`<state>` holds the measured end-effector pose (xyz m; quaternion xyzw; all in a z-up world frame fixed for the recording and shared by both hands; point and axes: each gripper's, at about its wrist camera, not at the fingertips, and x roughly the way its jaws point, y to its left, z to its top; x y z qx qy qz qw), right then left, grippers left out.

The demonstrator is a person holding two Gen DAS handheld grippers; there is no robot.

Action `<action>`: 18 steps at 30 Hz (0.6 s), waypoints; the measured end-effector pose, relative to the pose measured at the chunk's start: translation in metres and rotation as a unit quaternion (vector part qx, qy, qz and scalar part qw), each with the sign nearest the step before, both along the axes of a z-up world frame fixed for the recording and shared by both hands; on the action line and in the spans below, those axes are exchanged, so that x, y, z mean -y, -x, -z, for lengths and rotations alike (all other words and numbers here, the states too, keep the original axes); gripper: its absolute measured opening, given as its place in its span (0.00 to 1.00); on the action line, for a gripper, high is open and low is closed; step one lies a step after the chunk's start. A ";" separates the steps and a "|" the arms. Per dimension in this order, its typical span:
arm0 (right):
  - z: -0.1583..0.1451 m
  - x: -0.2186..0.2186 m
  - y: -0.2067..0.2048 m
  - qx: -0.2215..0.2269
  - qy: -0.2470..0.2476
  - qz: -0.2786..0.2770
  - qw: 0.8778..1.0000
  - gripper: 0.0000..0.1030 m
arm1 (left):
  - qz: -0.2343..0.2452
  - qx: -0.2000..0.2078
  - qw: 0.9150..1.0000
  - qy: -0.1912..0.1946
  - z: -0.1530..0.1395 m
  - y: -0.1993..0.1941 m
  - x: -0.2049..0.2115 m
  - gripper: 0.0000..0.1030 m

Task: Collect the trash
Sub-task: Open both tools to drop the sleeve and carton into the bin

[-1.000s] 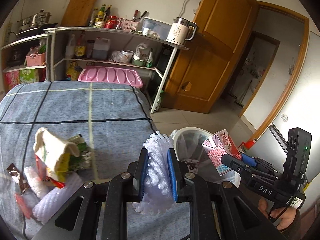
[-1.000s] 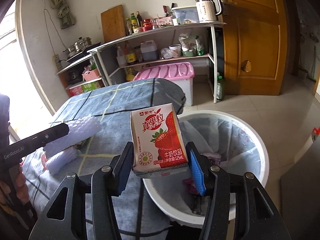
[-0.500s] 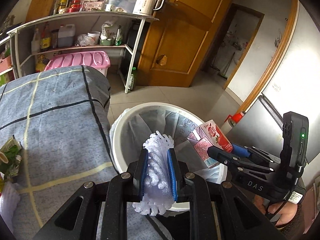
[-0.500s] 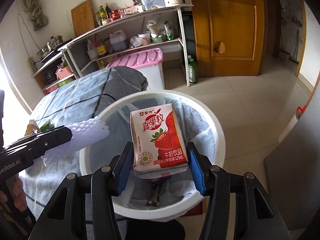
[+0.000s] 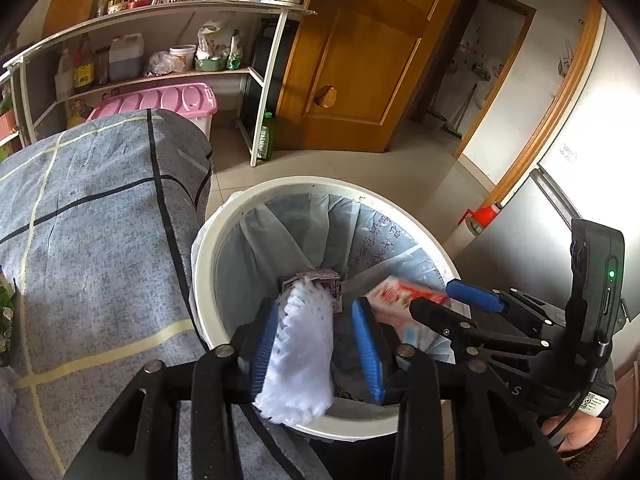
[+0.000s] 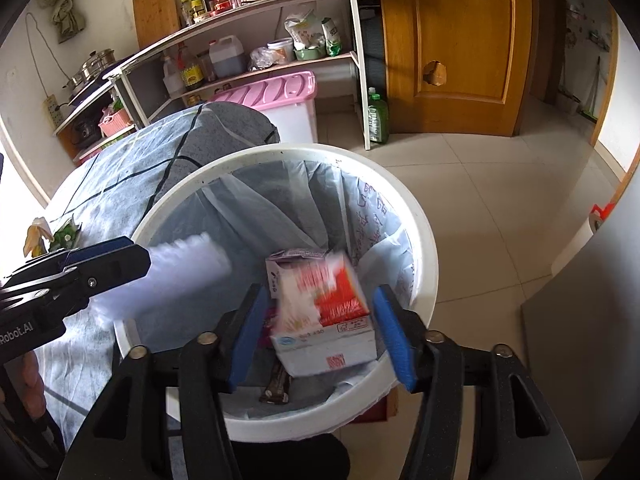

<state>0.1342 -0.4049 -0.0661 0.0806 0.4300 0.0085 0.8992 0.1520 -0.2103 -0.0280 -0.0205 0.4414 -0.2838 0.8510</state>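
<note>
Item one: round white plastic waste bin (image 6: 420,240) lined with a pale translucent bag, standing on the tiled floor against the edge of a table draped in grey-blue cloth with dark and cream stripes (image 5: 92,240). Both pairs of tongs point down into its mouth.

Item two: left gripper (image 5: 318,344), black frame with blue pads, jaws opening. A white foam mesh fruit sleeve (image 5: 302,354) lies between them, leaning on the left-hand pad and clear of the right-hand pad; it is blurred in the right wrist view.

Item three: right gripper (image 6: 320,334), same make, jaws opening and spread wide. A small red-and-white strawberry milk carton (image 6: 320,312) sits between them, tilted and motion-blurred, with a gap at each pad; nothing pinches it. It hangs over the bin's inside, just ahead of the fingertips.

Item four: beneath the carton, on the bin's floor, a dark brown snack wrapper (image 6: 276,388) and a flattened purple-printed box (image 5: 316,278).

Item five: beyond the tongs, a white metal shelf rack (image 6: 356,52) with bottles and jars, a pink-lidded plastic storage box (image 6: 276,92), a green bottle (image 6: 377,118) on the floor, an orange wooden door (image 6: 452,48).
</note>
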 end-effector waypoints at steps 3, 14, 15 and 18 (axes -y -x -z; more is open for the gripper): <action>-0.002 -0.003 0.002 0.005 0.001 0.001 1.000 0.64 | -0.003 0.006 1.000 0.002 -0.003 0.001 -0.004 0.46; -0.020 -0.026 0.012 0.040 -0.026 -0.005 0.999 0.64 | -0.036 0.038 0.999 0.009 -0.024 0.018 -0.046 0.47; -0.021 -0.030 0.013 0.043 -0.027 -0.008 0.999 0.64 | -0.043 0.041 0.998 0.012 -0.027 0.020 -0.054 0.47; -0.028 -0.043 0.014 0.054 -0.032 -0.018 0.998 0.64 | -0.066 0.055 0.996 0.016 -0.036 0.027 -0.076 0.48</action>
